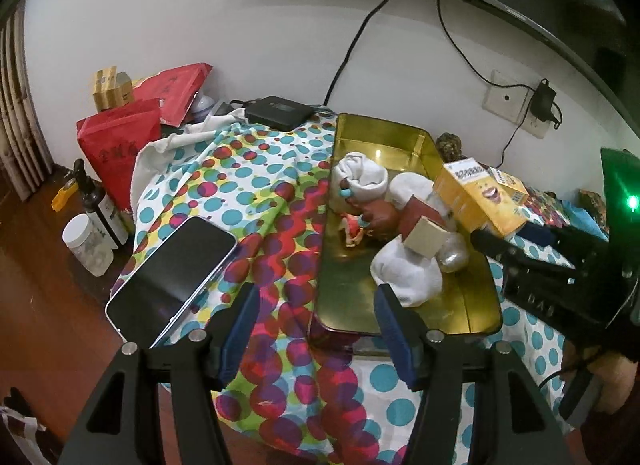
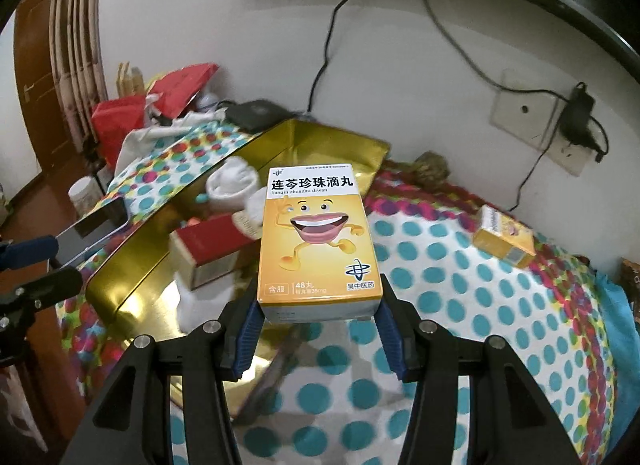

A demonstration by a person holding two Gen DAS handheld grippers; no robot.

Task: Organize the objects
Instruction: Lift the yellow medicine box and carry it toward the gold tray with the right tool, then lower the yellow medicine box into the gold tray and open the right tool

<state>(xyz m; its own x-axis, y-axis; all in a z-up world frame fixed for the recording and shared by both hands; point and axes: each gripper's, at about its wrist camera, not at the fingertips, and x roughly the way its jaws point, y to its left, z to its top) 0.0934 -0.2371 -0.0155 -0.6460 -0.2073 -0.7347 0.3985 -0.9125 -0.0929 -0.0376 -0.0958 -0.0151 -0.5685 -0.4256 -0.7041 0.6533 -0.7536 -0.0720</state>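
Note:
My right gripper point(image 2: 318, 305) is shut on a yellow medicine box point(image 2: 316, 241) with a cartoon mouth, held above the right edge of a gold tin tray point(image 2: 120, 289). In the left wrist view the box point(image 1: 476, 193) hangs over the tray point(image 1: 400, 137), which holds white socks point(image 1: 404, 277), a red-and-cream box point(image 1: 424, 229) and small toys. My left gripper point(image 1: 316, 313) is open and empty, low over the dotted cloth at the tray's near left corner. A second yellow box point(image 2: 506, 241) lies on the cloth to the right.
A phone point(image 1: 172, 277) lies on the cloth's left edge. Bottles point(image 1: 96, 225) and red bags point(image 1: 120, 141) stand on the wooden top at left. A black device point(image 1: 280, 111) sits at the back. Cables and a wall socket point(image 1: 516, 101) are behind.

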